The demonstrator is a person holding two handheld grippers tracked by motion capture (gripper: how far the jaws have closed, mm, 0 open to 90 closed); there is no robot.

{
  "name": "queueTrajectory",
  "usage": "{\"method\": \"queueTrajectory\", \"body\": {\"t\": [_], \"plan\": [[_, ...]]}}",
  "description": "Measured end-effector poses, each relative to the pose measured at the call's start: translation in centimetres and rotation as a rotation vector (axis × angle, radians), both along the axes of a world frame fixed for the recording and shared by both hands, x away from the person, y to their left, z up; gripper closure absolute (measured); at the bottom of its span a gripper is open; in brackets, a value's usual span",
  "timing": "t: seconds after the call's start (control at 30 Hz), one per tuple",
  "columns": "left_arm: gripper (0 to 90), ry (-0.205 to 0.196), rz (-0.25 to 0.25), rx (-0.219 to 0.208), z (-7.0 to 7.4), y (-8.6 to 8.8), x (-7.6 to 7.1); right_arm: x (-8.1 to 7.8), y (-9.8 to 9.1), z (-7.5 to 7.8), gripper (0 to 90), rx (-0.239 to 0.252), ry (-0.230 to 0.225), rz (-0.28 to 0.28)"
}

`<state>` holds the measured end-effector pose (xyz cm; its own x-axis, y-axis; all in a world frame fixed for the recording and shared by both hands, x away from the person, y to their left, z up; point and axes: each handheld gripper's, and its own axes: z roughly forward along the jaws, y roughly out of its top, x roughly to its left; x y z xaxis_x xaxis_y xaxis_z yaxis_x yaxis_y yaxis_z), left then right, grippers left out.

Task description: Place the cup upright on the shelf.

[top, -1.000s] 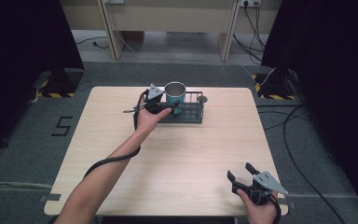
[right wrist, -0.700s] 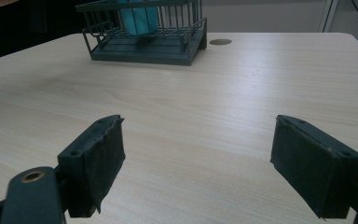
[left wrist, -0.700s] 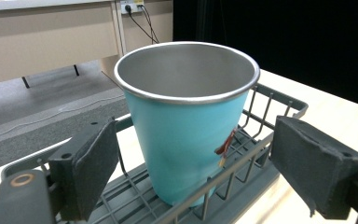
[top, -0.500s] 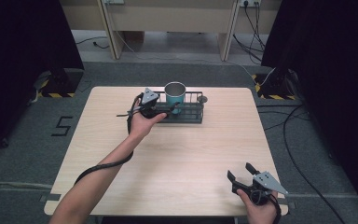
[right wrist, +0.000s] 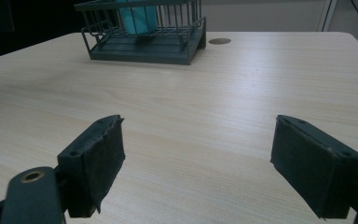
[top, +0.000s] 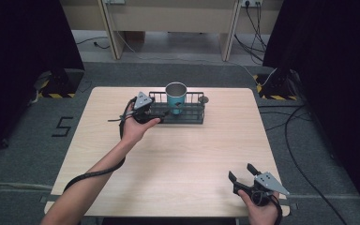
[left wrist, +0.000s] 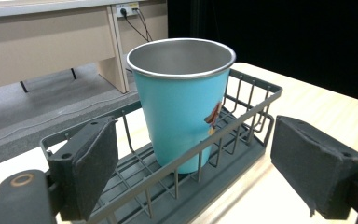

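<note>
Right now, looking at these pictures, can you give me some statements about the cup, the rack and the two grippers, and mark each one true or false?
1. The teal cup stands upright inside the wire rack. True.
2. The left gripper is shut on the cup. False: its jaws stand open, apart from the cup.
3. The right gripper is near the table's front edge, far from the rack. True.
4. The cup holds water. False: its metal inside looks empty.
5. The right gripper holds a spoon. False: its jaws are open with nothing between them.
</note>
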<state>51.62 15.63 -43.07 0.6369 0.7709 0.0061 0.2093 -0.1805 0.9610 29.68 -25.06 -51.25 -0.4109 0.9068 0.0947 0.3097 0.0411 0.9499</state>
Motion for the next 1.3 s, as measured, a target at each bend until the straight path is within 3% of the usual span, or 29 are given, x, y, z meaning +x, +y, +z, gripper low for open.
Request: {"method": "queueTrajectory", "body": {"t": [1.3], "plan": [[14.4, -0.004, -0.043, -0.02, -1.3, 4.7, -6.5, 0.0, 0.1, 0.0, 17.9, -0.004, 0.003, -0.004]]}}
